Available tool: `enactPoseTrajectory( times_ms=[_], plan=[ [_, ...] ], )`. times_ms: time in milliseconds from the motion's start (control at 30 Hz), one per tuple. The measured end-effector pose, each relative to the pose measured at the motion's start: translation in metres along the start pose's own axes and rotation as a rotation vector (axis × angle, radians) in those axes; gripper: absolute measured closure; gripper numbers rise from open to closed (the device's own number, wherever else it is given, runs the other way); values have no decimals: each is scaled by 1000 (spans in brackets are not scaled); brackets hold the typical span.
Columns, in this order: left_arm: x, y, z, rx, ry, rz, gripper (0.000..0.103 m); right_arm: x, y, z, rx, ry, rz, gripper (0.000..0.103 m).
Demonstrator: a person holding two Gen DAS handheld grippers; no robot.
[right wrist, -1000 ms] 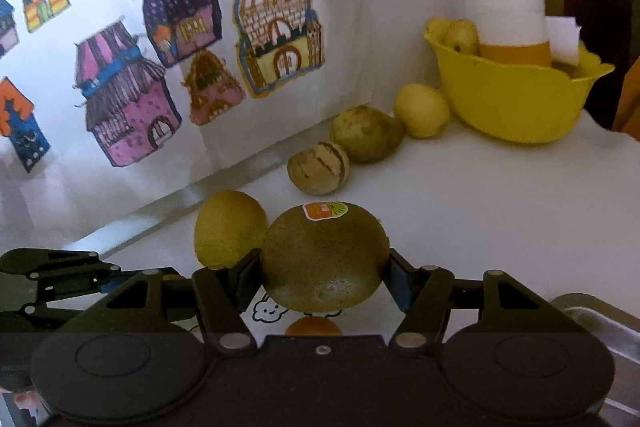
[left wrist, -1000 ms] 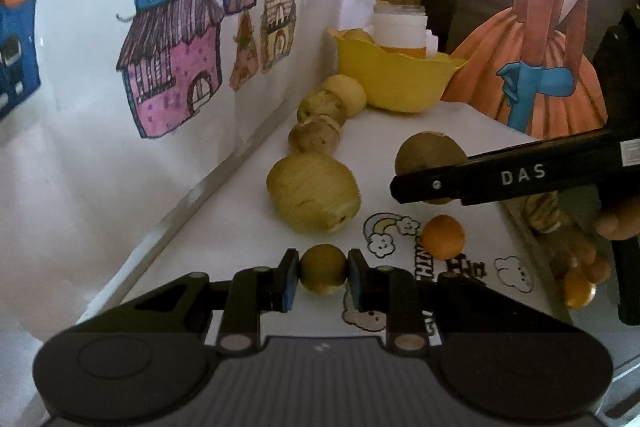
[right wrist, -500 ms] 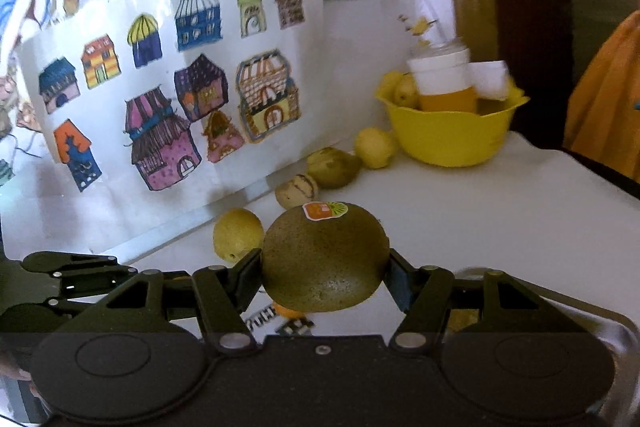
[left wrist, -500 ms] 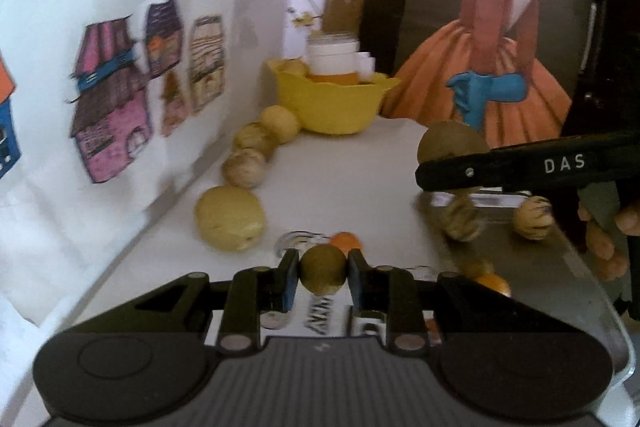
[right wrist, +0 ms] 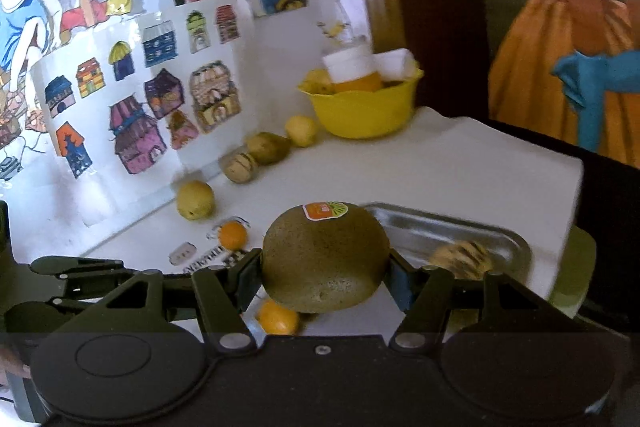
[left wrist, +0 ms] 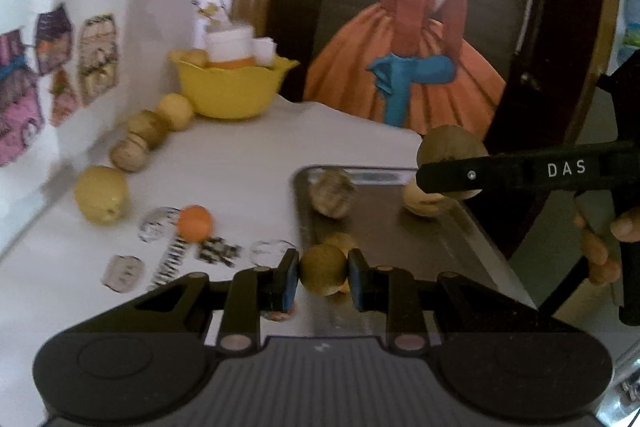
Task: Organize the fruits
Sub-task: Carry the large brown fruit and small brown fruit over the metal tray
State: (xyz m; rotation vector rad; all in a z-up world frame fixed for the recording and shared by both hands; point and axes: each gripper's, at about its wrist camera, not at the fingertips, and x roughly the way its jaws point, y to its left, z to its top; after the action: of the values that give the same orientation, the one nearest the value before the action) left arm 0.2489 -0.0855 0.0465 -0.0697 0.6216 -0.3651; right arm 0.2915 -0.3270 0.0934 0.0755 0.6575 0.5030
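My left gripper (left wrist: 323, 275) is shut on a small round brown fruit (left wrist: 323, 269), held over the near left edge of a metal tray (left wrist: 400, 227). My right gripper (right wrist: 326, 267) is shut on a large kiwi (right wrist: 326, 259) with an orange sticker, held above the tray (right wrist: 420, 227); it also shows in the left wrist view (left wrist: 452, 155). The tray holds a striped brown fruit (left wrist: 332, 193) and a pale fruit (left wrist: 424, 199). A small orange (left wrist: 194, 223) and a yellow lemon (left wrist: 102, 197) lie on the white table.
A row of fruits (left wrist: 144, 131) lies along the wall with house drawings. A yellow bowl (left wrist: 232, 91) with a jar stands at the back. Another small orange (right wrist: 278, 317) lies under my right gripper. The table edge runs behind the tray.
Both grippers have lifted and pulled back to the right with their fruits, so they now hang over the metal tray. The fruits on the table have not moved.
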Motion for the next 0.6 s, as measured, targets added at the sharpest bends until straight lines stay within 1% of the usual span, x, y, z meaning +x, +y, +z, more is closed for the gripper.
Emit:
enactPoseTrajectory(
  times_ms=[167,267,433,600],
  plan=[
    [10,-17,-9,9,30,-24,75,-9,-21,-19,40,6,-24,38],
    [14,-26,-14,25,40,-24,75,-9,-29,-29,44,11,-42,38],
    [19,-32,-17,37,51,-22,75,-4,-37,-44,52,17,-51,38],
    [23,-34,-18,42,58,-14,75,4,-40,-51,53,18,-57,38]
  ],
)
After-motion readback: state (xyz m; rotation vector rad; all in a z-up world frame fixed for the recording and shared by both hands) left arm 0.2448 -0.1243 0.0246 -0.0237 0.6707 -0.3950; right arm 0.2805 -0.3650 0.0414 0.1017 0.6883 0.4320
